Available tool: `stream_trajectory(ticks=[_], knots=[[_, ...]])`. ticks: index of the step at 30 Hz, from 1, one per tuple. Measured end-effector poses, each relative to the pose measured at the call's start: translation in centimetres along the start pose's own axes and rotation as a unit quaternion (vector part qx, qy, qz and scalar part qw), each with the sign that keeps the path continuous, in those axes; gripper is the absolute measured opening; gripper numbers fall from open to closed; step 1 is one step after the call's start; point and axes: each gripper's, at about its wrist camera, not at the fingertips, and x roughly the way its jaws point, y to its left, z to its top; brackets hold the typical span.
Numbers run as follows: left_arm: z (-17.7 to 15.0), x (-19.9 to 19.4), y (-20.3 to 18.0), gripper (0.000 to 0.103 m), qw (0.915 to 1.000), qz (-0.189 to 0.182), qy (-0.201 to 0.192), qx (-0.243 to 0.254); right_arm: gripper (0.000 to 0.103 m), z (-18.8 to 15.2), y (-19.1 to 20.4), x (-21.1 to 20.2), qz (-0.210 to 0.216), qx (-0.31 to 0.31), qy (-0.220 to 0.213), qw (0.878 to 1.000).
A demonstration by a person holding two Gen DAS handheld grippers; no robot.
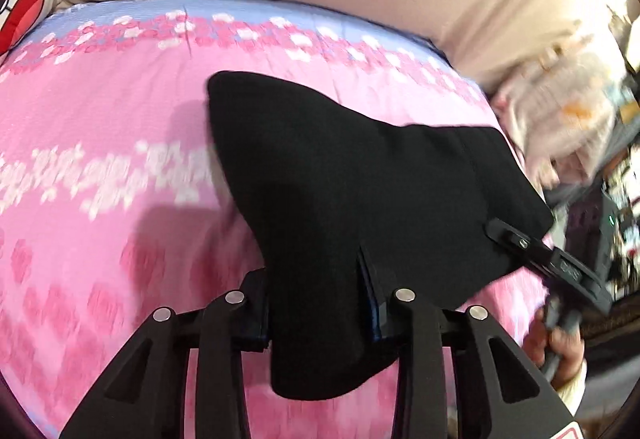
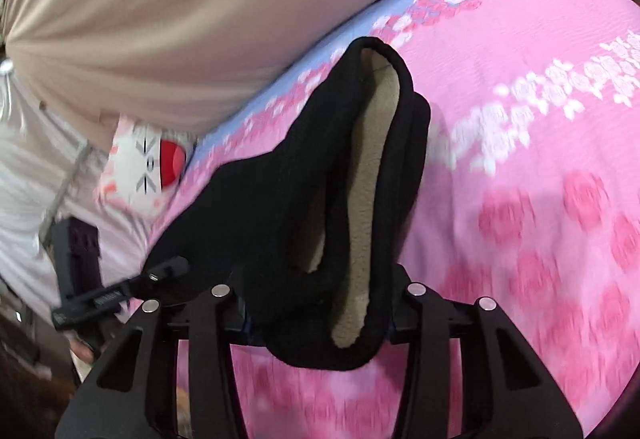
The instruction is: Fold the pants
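Left wrist view: left claw (image 1: 318,303) and right claw (image 1: 505,232) both pinching black pants (image 1: 340,175) above pink bedspread (image 1: 100,159), risking slip if grip loosens.

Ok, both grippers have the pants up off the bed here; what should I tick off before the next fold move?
1. Left gripper shut on the pants: ok.
2. Right gripper shut on the pants: ok; black cloth with tan lining sits between its fingers.
3. Cloth held between the two grippers without twisting: cannot tell; it bunches and the frames are blurred.
4. Far end of the pants resting on the pink bedspread: ok.
5. Legs aligned edge to edge: cannot tell.
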Motion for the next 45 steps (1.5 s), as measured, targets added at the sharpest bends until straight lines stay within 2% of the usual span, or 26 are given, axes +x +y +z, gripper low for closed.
stream_trajectory(ticks=[1, 3, 4, 6, 8, 9, 11, 13, 14, 16, 19, 20, 21, 23, 24, 25, 28, 29, 30, 31, 32, 34, 35, 38, 41, 45], knots=[[-0.9, -0.2, 0.0, 0.040, 0.9999, 0.007, 0.006, 0.006, 0.050, -0.5, -0.2, 0.3, -0.016, -0.006, 0.009, 1.000], [-2.3, 0.6, 0.2, 0.047, 0.9994, 0.027, 0.016, 0.010, 0.070, -1.4, -1.1, 0.5, -0.056, -0.013, 0.018, 0.998], [-2.9, 1.1, 0.4, 0.048, 0.9988, 0.043, 0.022, 0.011, 0.070, -1.5, -1.5, 0.1, -0.049, 0.002, 0.012, 0.999], [-3.2, 0.8, 0.7, 0.048, 0.9979, 0.061, 0.017, 0.008, 0.069, -0.9, -1.7, -2.4, -0.064, 0.027, -0.029, 0.997], [-2.8, -1.7, 0.8, 0.048, 0.9951, 0.095, -0.024, 0.006, 0.070, 0.3, -0.6, -6.3, -0.114, 0.006, -0.107, 0.988], [-2.5, -3.2, 0.7, 0.048, 0.9903, 0.126, -0.057, 0.012, 0.071, 0.8, 0.2, -7.8, -0.131, -0.011, -0.137, 0.982], [-1.6, -6.8, -0.4, 0.058, 0.9691, 0.200, -0.139, 0.038, 0.071, 2.0, 2.1, -9.1, -0.133, -0.046, -0.163, 0.976], [-0.5, -8.0, -1.3, 0.081, 0.9561, 0.224, -0.183, 0.049, 0.072, 3.6, 5.1, -8.2, -0.115, -0.103, -0.160, 0.975], [0.1, -8.0, -1.8, 0.082, 0.9533, 0.227, -0.193, 0.051, 0.075, 4.0, 6.6, -7.1, -0.111, -0.133, -0.152, 0.973], [1.7, -6.0, -2.9, 0.083, 0.9573, 0.210, -0.190, 0.061, 0.075, 4.4, 10.2, -2.6, -0.113, -0.210, -0.116, 0.964], [3.7, 1.2, -3.0, 0.083, 0.9720, 0.201, -0.103, 0.063, 0.064, 4.7, 10.6, 4.0, -0.109, -0.246, -0.041, 0.962], [4.0, 4.0, -2.7, 0.083, 0.9702, 0.222, -0.072, 0.066, 0.058, 4.6, 9.3, 5.9, -0.140, -0.245, -0.021, 0.959], [4.0, 5.6, -2.2, 0.084, 0.9660, 0.243, -0.057, 0.065, 0.045, 5.1, 6.8, 8.0, -0.187, -0.231, -0.006, 0.955], [3.3, 7.5, -1.6, 0.090, 0.9668, 0.237, -0.071, 0.064, 0.036, 5.6, 3.2, 7.5, -0.132, -0.181, -0.031, 0.974], [3.1, 7.3, -1.4, 0.097, 0.9642, 0.246, -0.085, 0.050, 0.016, 6.4, 2.3, 6.5, -0.134, -0.138, -0.026, 0.981], [3.3, 7.2, -1.6, 0.098, 0.9622, 0.252, -0.089, 0.051, 0.015, 6.7, 2.3, 5.6, -0.130, -0.114, -0.028, 0.985], [3.4, 7.3, -2.0, 0.098, 0.9578, 0.263, -0.093, 0.069, 0.020, 5.9, 4.1, 2.1, -0.117, -0.118, -0.063, 0.984], [3.4, 7.2, -1.7, 0.098, 0.9586, 0.261, -0.093, 0.066, 0.027, 5.3, 4.4, 2.4, -0.132, -0.150, -0.058, 0.978], [3.3, 7.2, -1.6, 0.098, 0.9590, 0.260, -0.095, 0.063, 0.033, 4.8, 3.4, 4.0, -0.184, -0.173, -0.033, 0.967], [3.2, 7.1, -1.5, 0.098, 0.9596, 0.257, -0.095, 0.063, 0.033, 4.7, 2.3, 5.0, -0.185, -0.162, -0.022, 0.969], [3.2, 7.1, -1.5, 0.098, 0.9610, 0.253, -0.094, 0.062, 0.033, 4.6, 1.1, 3.6, -0.137, -0.119, -0.039, 0.983], [3.5, 6.8, -1.4, 0.098, 0.9602, 0.254, -0.094, 0.068, 0.035, 4.3, 1.0, 0.8, -0.121, -0.094, -0.056, 0.987], [3.4, 6.3, -1.5, 0.098, 0.9599, 0.254, -0.094, 0.072, 0.036, 3.8, 1.2, -1.6, -0.138, -0.103, -0.084, 0.981], [2.5, 3.5, -1.7, 0.097, 0.9579, 0.256, -0.109, 0.071, 0.066, 1.6, 0.7, -6.2, -0.206, -0.124, -0.125, 0.963], [1.2, 1.0, -2.2, 0.097, 0.9633, 0.235, -0.115, 0.062, 0.068, -2.6, -0.5, -9.0, -0.276, -0.146, -0.129, 0.941], [-0.6, 1.0, -4.6, 0.097, 0.9736, 0.197, -0.094, 0.068, 0.066, -6.9, -0.1, -6.8, -0.282, -0.167, -0.120, 0.937]])
